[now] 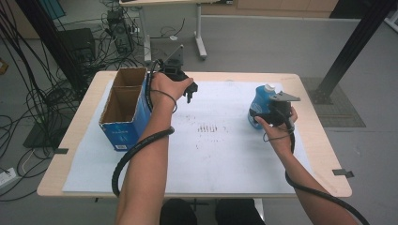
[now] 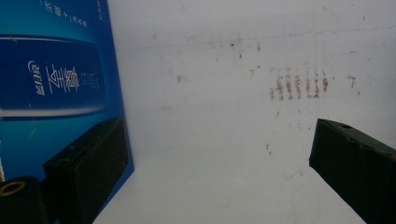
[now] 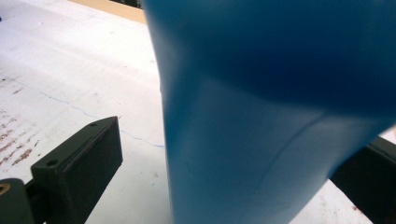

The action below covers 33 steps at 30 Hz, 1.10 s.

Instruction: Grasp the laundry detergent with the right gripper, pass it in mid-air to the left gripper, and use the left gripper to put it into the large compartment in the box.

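At the table's right side, the blue bottle (image 1: 261, 104) stands between the wide-spread jaws of the right gripper (image 3: 224, 158), not yet clamped. Closed off-centre, it could be tipped. The left gripper (image 2: 219, 163), beside the open carton (image 1: 123, 110), is spread empty.

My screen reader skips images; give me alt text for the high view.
A person's right gripper reaches around a blue bottle on a white-covered table, while the left gripper hovers open beside an open blue cardboard box.
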Motion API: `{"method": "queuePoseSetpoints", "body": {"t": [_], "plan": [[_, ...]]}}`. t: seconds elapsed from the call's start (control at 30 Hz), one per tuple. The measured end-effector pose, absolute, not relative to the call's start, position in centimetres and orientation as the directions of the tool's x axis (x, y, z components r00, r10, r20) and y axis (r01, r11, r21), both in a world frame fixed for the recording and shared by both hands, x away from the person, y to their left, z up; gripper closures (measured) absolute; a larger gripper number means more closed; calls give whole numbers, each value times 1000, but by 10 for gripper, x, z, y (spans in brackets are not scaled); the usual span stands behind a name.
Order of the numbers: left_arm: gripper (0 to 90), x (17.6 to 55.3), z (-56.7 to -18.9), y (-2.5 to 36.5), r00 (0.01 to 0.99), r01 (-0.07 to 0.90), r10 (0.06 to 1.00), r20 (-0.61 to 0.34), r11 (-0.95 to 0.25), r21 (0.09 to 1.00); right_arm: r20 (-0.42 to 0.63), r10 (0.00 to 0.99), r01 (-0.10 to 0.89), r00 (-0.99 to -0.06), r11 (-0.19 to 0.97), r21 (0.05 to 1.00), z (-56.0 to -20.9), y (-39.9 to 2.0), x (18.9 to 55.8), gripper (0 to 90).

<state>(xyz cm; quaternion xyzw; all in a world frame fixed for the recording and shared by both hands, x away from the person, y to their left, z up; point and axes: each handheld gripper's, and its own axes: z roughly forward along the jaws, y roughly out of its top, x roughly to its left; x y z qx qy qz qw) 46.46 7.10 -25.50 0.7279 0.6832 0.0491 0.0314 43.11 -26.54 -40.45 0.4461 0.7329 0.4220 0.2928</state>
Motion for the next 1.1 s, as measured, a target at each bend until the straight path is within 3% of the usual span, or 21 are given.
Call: {"method": "queuePoseSetpoints", "body": {"t": [1.1], "plan": [[52, 465, -253, 73, 55, 991, 998, 28, -58, 120, -60, 899, 402, -434, 252, 880, -405, -265, 431, 16]]}}
